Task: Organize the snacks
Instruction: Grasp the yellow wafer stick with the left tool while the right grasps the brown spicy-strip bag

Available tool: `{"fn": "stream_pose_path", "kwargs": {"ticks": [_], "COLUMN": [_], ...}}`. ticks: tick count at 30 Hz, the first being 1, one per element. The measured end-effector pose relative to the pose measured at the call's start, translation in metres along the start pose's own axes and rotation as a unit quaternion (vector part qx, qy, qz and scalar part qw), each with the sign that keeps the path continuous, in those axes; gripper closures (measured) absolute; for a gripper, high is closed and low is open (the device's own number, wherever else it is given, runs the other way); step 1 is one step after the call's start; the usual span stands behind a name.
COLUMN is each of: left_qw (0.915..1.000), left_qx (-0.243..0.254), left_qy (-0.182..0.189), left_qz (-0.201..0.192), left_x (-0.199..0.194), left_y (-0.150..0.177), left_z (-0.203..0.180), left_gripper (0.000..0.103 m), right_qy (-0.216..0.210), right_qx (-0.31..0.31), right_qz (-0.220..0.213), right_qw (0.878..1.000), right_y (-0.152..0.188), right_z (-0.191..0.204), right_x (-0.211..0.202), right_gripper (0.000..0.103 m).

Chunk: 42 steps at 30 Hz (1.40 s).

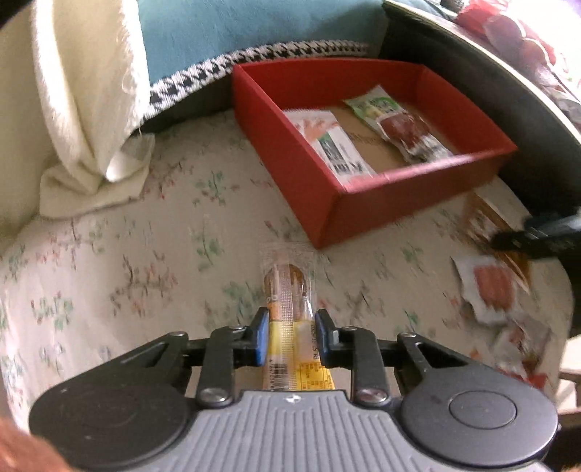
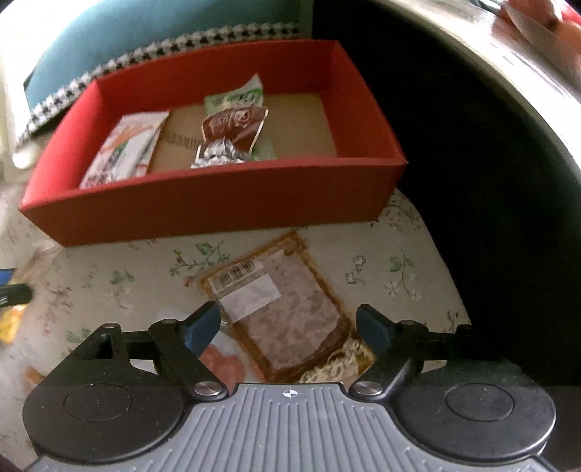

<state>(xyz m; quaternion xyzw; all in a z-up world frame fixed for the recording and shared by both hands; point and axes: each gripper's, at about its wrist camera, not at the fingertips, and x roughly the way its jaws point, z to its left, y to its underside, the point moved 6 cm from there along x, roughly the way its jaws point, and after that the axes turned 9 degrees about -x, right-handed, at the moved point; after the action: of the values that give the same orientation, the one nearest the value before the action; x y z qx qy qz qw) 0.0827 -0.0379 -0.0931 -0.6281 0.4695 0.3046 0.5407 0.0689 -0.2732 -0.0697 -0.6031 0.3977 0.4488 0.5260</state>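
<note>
Red box on floral cream cloth, teal cushion with houndstooth trim.

The box sits on the bed, with a cushion behind it and a towel off to its left. Inside the box, one long packet lies along the left wall, and two more overlap near the middle, the crumpled packet on top of the other. In front of the box a flat packet lies on the bed, between the fingers of the right tool. Left of it, the left tool holds a stick snack pointing towards the box's near corner. More packets lie to the right of that stick.
</note>
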Motion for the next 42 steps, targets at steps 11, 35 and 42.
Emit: {"fn": "stream_pose_path", "kwargs": {"ticks": [11,35,42], "left_qw": [0.9992,0.9981,0.9970], "left_qx": [0.032,0.055,0.074], "left_qy": [0.015,0.023,0.011], "left_qz": [0.016,-0.014,-0.019], "left_x": [0.000,0.010,0.005], "left_y": [0.020,0.014,0.019], "left_z": [-0.019,-0.029,-0.035], "left_gripper": [0.082,0.047,0.077], "right_qy": [-0.015,-0.022,-0.017], "right_qx": [0.002,-0.002,-0.013], "right_qz": [0.001,0.000,-0.007], "right_qw": [1.000,1.000,1.000], "right_y": [-0.002,0.006,0.012], "right_z": [0.001,0.055,0.070], "right_x": [0.023,0.016,0.003], "right_gripper": [0.006,0.018,0.032]}}
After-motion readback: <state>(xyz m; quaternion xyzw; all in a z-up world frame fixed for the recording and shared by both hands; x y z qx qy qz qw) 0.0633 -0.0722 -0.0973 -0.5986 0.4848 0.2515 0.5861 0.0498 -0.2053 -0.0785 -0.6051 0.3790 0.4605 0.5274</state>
